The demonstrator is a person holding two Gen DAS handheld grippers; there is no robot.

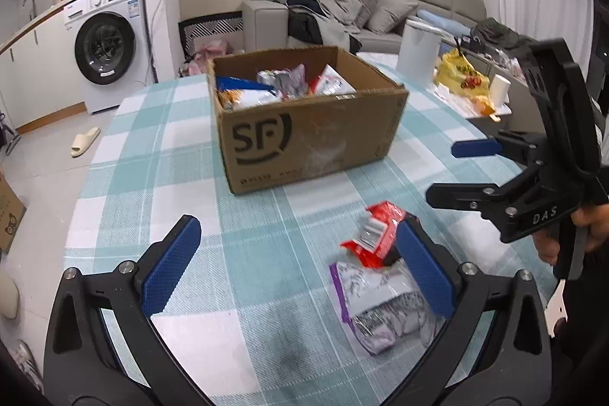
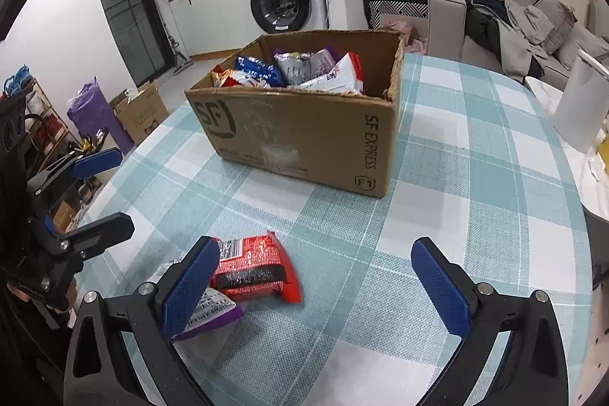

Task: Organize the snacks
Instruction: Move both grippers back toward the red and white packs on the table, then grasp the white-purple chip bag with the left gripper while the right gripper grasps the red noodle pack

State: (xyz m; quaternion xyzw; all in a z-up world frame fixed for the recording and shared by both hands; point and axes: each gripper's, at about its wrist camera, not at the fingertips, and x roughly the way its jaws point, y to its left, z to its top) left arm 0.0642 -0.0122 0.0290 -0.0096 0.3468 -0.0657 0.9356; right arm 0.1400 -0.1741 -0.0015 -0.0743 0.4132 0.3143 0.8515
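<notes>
An open cardboard box (image 1: 312, 136) (image 2: 304, 136) marked SF stands on the checked tablecloth, holding several snack packets (image 2: 300, 71). Nearer me lie a red snack packet (image 1: 375, 234) (image 2: 255, 269) and a purple-and-white packet (image 1: 380, 307) (image 2: 213, 311), overlapping at their ends. My left gripper (image 1: 300, 265) is open above the cloth, its right finger over both packets, nothing between the pads. My right gripper (image 2: 323, 292) is open too; its left finger hides part of the purple packet. Each view shows the other gripper from the side, the right gripper (image 1: 456, 170) and the left gripper (image 2: 106, 193), both open.
A white cylindrical appliance (image 1: 418, 54) (image 2: 582, 101) and a yellow bag (image 1: 462, 75) stand at the table's far right. Beyond the table are a sofa (image 1: 342, 18) with clothes, a washing machine (image 1: 110, 44) and a slipper (image 1: 85, 141) on the floor.
</notes>
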